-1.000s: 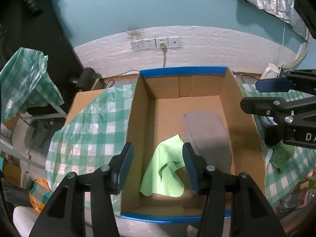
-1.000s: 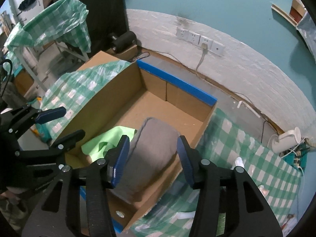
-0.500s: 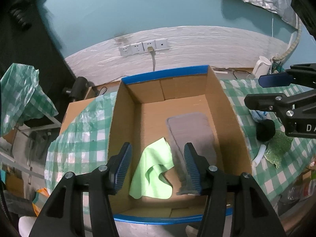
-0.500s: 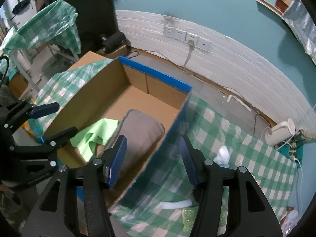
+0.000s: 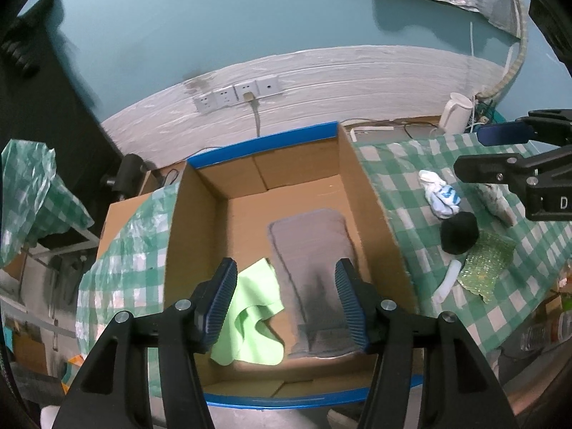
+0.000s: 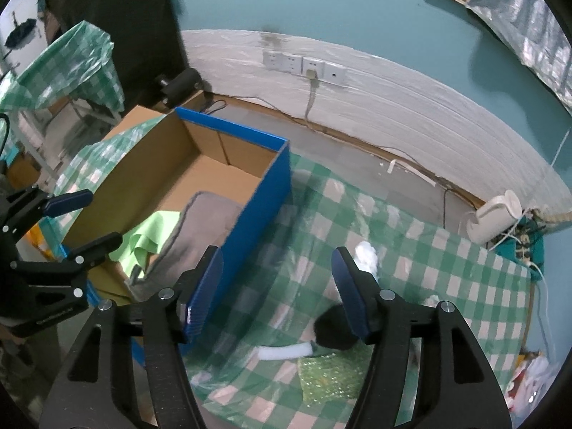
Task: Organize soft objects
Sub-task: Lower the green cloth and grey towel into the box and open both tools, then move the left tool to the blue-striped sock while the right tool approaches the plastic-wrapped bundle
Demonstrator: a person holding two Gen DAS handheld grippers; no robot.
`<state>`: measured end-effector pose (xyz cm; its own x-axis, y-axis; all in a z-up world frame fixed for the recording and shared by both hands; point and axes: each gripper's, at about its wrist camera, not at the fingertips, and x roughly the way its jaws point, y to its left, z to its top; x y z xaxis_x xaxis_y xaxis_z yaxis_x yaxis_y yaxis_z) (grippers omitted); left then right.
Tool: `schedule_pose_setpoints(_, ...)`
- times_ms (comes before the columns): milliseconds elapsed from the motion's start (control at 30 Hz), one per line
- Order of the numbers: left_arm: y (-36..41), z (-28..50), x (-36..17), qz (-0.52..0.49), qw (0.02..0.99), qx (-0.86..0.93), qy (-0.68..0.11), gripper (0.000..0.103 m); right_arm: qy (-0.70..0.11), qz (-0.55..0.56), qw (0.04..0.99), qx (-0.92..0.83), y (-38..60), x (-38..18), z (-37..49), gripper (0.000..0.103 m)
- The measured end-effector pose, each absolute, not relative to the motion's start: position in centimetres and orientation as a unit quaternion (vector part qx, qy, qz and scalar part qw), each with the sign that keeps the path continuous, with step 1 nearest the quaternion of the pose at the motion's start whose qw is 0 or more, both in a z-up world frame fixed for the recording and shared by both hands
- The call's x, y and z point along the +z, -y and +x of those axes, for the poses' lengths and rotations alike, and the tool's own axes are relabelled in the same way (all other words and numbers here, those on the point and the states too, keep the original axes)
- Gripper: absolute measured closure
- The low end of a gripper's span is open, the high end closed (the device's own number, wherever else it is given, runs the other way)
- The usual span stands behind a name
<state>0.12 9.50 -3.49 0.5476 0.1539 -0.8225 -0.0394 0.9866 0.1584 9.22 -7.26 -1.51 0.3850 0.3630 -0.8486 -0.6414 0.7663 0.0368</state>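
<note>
An open cardboard box (image 5: 371, 193) (image 6: 264, 193) with blue-taped edges holds a flat grey cloth (image 5: 314, 250) (image 6: 211, 221) and a crumpled light green cloth (image 5: 254, 314) (image 6: 150, 236). My left gripper (image 5: 286, 304) hovers open above the two cloths, gripping nothing. My right gripper (image 6: 277, 289) is over the checked tablecloth just right of the box; its jaws are opening and nothing is between them. On the cloth lie a white sock (image 5: 439, 196) (image 6: 366, 257), a black soft ball (image 5: 459, 232) (image 6: 332, 329), a white roll (image 5: 447, 282) (image 6: 282, 352) and a glittery green cloth (image 5: 489, 268) (image 6: 329, 375).
A green-checked plastic tablecloth (image 6: 429, 268) covers the table. A white kettle (image 6: 493, 218) and cables stand at the back right by the wall. Wall sockets (image 5: 236, 94) sit behind the box. Another checked sheet (image 5: 28, 193) drapes furniture at the left.
The right gripper moved right, from above the grey cloth in the box to over the tablecloth, and its jaws widened. The left gripper shifted right along the box and opened slightly.
</note>
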Motion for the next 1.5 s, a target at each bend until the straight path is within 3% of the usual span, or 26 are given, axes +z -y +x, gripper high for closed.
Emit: schedule_pose_setpoints(1500,1.1,3.1,-4.2,0.119,0.864,-0.006,-0.489,0.042,-0.481,-0.09,0.842,0.225,22.1,-3.6,11.1,0.038)
